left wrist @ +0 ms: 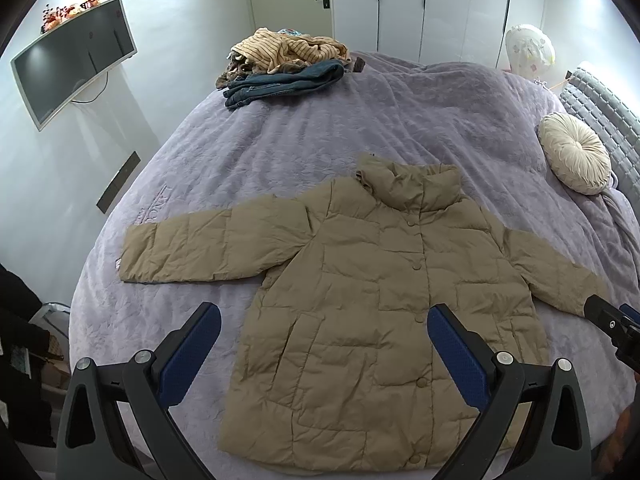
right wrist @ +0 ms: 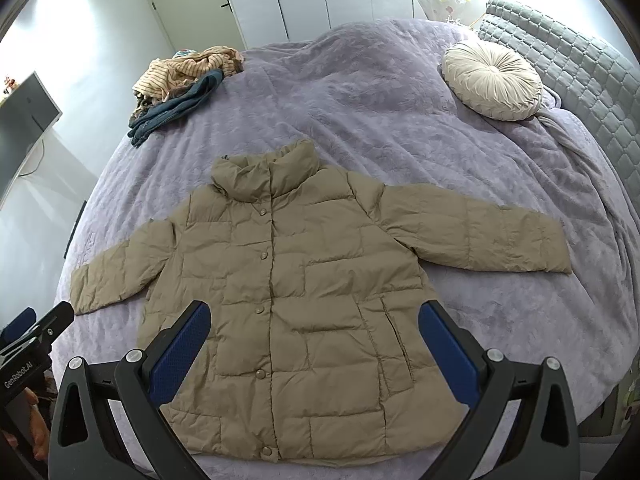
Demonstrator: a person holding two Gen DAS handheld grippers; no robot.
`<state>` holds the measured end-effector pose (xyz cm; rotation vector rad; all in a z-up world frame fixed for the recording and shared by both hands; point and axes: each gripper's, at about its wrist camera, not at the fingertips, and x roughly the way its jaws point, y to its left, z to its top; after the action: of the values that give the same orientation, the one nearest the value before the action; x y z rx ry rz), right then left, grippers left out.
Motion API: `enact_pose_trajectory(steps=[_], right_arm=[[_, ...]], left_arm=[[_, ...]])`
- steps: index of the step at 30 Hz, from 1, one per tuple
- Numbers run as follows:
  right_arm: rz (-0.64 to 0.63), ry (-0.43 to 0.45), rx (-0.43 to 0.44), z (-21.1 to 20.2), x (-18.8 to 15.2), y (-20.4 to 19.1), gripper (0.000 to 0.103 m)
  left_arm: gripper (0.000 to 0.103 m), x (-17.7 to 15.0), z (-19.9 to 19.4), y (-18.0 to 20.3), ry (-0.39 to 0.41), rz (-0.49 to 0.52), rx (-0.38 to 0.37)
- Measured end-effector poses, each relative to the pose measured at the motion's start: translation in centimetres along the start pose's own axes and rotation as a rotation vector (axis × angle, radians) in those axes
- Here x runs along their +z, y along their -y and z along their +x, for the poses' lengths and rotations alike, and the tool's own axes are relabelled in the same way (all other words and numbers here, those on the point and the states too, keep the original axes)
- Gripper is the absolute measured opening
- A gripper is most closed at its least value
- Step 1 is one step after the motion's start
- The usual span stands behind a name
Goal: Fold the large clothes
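A tan quilted puffer jacket [left wrist: 360, 300] lies flat, front up and buttoned, on the purple bed cover, both sleeves spread sideways; it also shows in the right wrist view [right wrist: 304, 300]. My left gripper [left wrist: 324, 324] is open and empty, held above the jacket's lower left part. My right gripper [right wrist: 314, 320] is open and empty above the jacket's lower right part. The right gripper's tip shows at the right edge of the left wrist view [left wrist: 612, 324]; the left gripper shows at the left edge of the right wrist view [right wrist: 40, 332].
A pile of clothes [left wrist: 280, 64], striped beige on blue denim, lies at the bed's far side [right wrist: 184, 84]. A round cream cushion [left wrist: 574, 152] [right wrist: 492, 80] rests by the grey quilted headboard [right wrist: 580, 80]. A wall TV [left wrist: 72, 60] hangs left.
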<state>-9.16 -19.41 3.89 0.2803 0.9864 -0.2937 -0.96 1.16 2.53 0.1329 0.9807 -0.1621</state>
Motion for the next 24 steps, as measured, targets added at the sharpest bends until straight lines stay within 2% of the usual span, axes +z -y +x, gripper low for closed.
enact_pose_trajectory(steps=[24], right_arm=[[0.004, -0.010, 0.000, 0.18, -0.01, -0.07, 0.103]], left_arm=[[0.103, 0.12, 0.00, 0.23, -0.003, 0.007, -0.002]])
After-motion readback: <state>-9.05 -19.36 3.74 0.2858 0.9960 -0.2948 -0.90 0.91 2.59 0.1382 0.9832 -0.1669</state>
